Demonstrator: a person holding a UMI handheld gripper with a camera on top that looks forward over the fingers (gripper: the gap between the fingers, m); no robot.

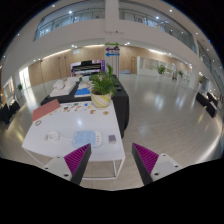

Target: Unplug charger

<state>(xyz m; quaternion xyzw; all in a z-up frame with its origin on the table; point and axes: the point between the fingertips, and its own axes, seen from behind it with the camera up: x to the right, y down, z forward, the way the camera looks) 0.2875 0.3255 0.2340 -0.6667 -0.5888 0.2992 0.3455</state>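
Note:
My gripper (112, 162) is open and empty, held in the air above the floor, with its magenta pads (77, 157) wide apart. A white table (55, 128) stands just ahead of the left finger. On it lie a blue flat thing (85, 138), a small white thing (108, 112) near the far right corner and a few other small items. They are too small to tell which one is the charger. No cable or socket can be made out.
A reddish flat thing (45, 110) lies at the table's far left. Beyond it a potted plant (103, 88) stands on a dark table (120, 102). Wide shiny floor (165, 115) lies to the right. A chair (207, 100) stands far right.

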